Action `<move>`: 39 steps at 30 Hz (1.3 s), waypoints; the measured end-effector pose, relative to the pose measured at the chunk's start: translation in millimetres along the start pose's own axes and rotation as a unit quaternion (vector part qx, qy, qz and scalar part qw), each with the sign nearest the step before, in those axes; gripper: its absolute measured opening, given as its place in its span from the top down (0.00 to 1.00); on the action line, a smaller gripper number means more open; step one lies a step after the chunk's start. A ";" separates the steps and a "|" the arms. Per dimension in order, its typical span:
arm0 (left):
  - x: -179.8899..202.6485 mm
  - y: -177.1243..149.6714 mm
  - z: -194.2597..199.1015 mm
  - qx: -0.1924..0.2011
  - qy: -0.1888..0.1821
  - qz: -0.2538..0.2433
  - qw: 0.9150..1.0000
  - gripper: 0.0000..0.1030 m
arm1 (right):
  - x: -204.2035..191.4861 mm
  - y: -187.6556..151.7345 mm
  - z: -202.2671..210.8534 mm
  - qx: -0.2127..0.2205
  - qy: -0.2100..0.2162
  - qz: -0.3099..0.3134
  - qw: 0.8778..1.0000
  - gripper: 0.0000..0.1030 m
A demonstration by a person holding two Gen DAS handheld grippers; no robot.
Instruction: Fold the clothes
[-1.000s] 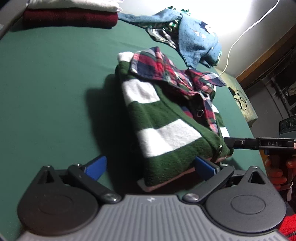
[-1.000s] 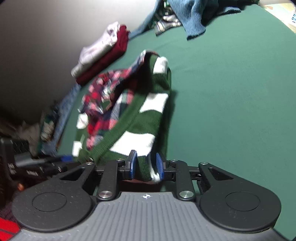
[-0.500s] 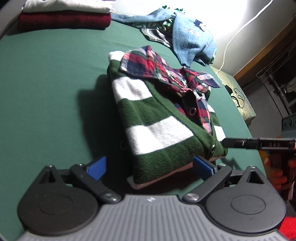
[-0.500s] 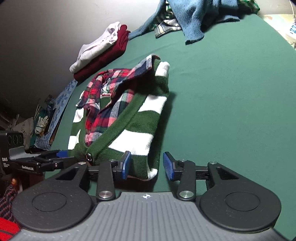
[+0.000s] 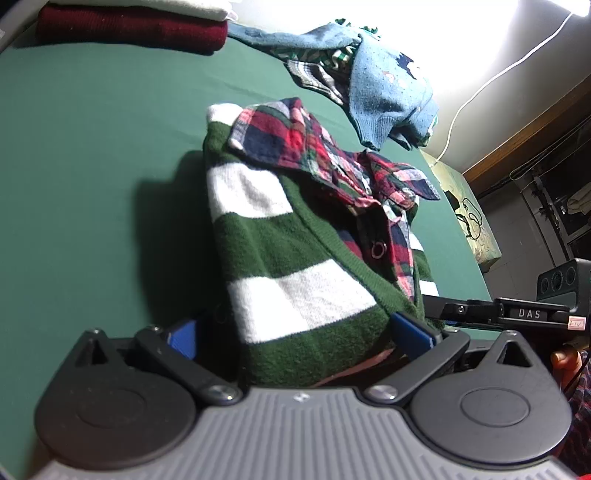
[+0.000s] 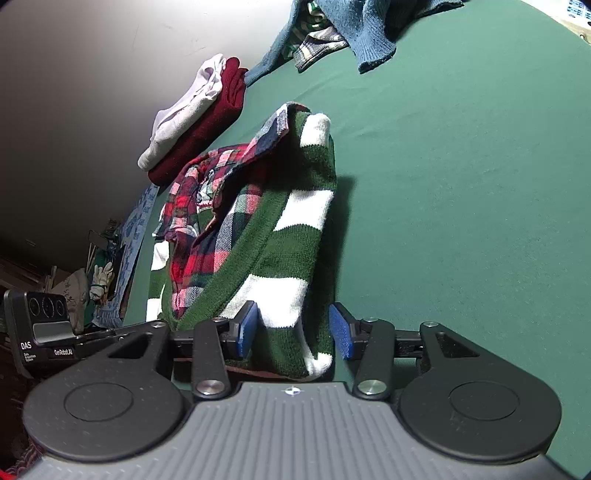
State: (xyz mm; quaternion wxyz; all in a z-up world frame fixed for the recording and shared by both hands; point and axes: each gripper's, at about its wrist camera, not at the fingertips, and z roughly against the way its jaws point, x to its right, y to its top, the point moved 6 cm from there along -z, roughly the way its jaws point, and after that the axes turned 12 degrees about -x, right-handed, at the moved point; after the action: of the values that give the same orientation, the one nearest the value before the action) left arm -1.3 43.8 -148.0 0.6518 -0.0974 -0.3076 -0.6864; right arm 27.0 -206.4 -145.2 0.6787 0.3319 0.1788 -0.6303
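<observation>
Both grippers' jaws apart astride folded striped sweater (image 5: 291, 291), right's opening, hem hidden.

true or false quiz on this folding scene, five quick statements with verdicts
1. The green and white striped sweater lies folded on the green table cover. True.
2. A plaid shirt shows at the sweater's neck. True.
3. The right gripper is clamped tight on the sweater's edge. False: its jaws are opening, and the pads stand clear of the cloth between them.
4. The maroon garment sits on top of the white garment. False: the white one lies on top of the maroon one.
5. The blue sweater is neatly folded. False: it lies crumpled in a heap at the far side.
</observation>
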 end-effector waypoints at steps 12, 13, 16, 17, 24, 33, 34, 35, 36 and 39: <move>-15.8 12.7 3.0 0.009 -0.063 0.055 0.996 0.01 | 0.7 12.1 -3.9 0.015 0.014 -0.011 1.000 0.49; -16.4 13.9 2.8 0.009 -0.064 0.055 0.996 0.01 | 1.1 12.7 -2.7 0.018 0.015 -0.012 1.000 0.49; -18.2 17.3 1.7 0.009 -0.065 0.054 0.996 0.01 | 1.4 15.0 -0.9 0.027 0.016 -0.013 0.999 0.49; -19.1 18.5 1.3 0.010 -0.068 0.055 0.996 0.01 | 1.8 15.6 -1.5 0.026 0.018 -0.015 0.999 0.49; -26.4 26.9 -0.1 0.014 -0.092 0.074 0.993 0.01 | 2.3 20.4 -5.2 0.028 0.023 -0.018 0.999 0.47; -35.6 29.5 0.6 0.031 -0.131 0.102 0.986 0.01 | 3.7 30.3 -8.8 0.038 0.023 -0.018 0.999 0.46; -37.0 29.6 0.6 0.032 -0.138 0.107 0.984 0.01 | 3.7 30.6 -8.8 0.038 0.024 -0.017 0.999 0.46; -38.4 29.7 0.6 0.032 -0.145 0.112 0.983 0.01 | 3.8 30.7 -8.8 0.037 0.025 -0.017 0.999 0.46; -39.6 29.9 0.6 0.033 -0.151 0.118 0.981 0.01 | 4.0 30.8 -8.9 0.037 0.026 -0.018 0.999 0.46; -42.4 30.8 0.6 0.034 -0.169 0.134 0.976 0.01 | 4.8 31.3 -9.2 0.037 0.029 -0.018 0.999 0.46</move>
State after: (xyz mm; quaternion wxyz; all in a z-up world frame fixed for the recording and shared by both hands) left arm 33.5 80.8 -161.1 0.6790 -0.2300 -0.4213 -0.5555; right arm 59.8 -204.2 -147.8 0.6488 0.3720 0.1807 -0.6387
